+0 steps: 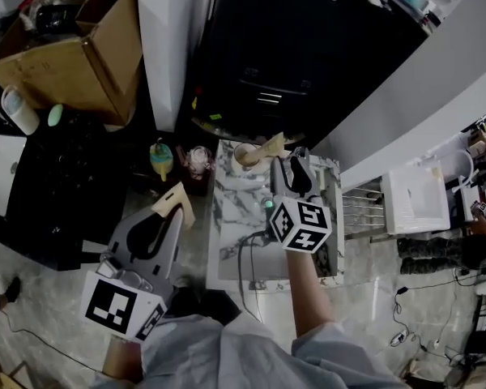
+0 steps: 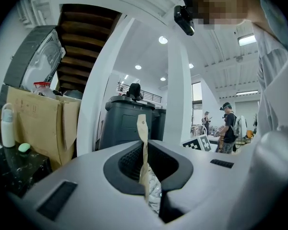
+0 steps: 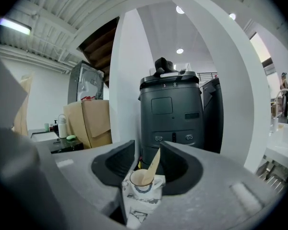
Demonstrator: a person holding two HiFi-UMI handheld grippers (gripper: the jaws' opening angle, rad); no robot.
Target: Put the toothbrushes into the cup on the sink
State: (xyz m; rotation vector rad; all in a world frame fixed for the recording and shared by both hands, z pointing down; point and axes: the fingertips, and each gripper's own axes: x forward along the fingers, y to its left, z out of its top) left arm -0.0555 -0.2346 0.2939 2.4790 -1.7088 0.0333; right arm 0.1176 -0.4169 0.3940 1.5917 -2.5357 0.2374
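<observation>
One toothbrush [image 3: 153, 163] stands in the cup [image 3: 143, 182] on the marble bench [image 1: 235, 233]. Right tool [image 3: 147, 150] gapes wide, empty. Left tool [image 2: 145, 157] clamps the second toothbrush [image 2: 142, 126], well apart from the cup. We judge the next move: carry it over the rim and release.

Dim, murky head view. Brighter gripper views under round ceiling lights [image 2: 163, 40] and a glaring strip light [image 3: 13, 25]; heavy fisheye bending, black vignetted corners.
</observation>
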